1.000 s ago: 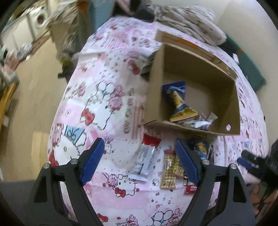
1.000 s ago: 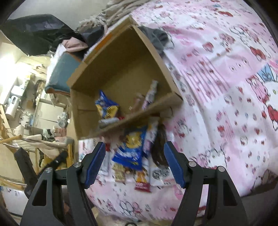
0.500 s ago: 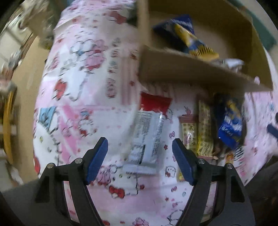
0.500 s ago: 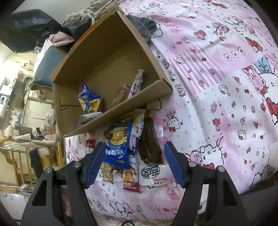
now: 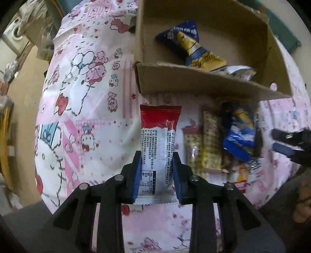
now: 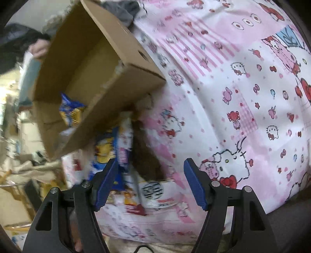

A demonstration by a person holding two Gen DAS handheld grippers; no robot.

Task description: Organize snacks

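A flat red-and-white foil snack packet (image 5: 157,148) lies lengthwise on the pink cartoon-print bedsheet (image 5: 81,109), red end pointing far, just near of the open brown cardboard box (image 5: 204,81). The left gripper (image 5: 156,175) has just been closing, and its blue pads (image 5: 136,175) now press on both long edges of the packet's near, white end.

To the right of this packet, more snacks lie side by side on the sheet: two narrow yellow-patterned bar wrappers (image 5: 202,148), then a blue-and-yellow crinkled bag (image 5: 240,136) overlapping further wrappers beneath it; the bag is blurred. Inside the box, against its near wall, rest another blue-and-yellow snack bag (image 5: 192,48) and a small clear-and-white wrapped piece (image 5: 241,72).

In the right wrist view, blurred by motion, the right gripper (image 6: 150,184) hangs over the right-hand end of the snack row with its jaws apart. Between its blue pads (image 6: 194,184) show a dark brown packet (image 6: 147,155) and a white pouch with a round black printed mark (image 6: 153,190); the pads are not seen pressing on either. The right gripper also appears at the right edge of the left wrist view.

Beyond the far edge of the bed lie crumpled grey clothes (image 6: 122,9).
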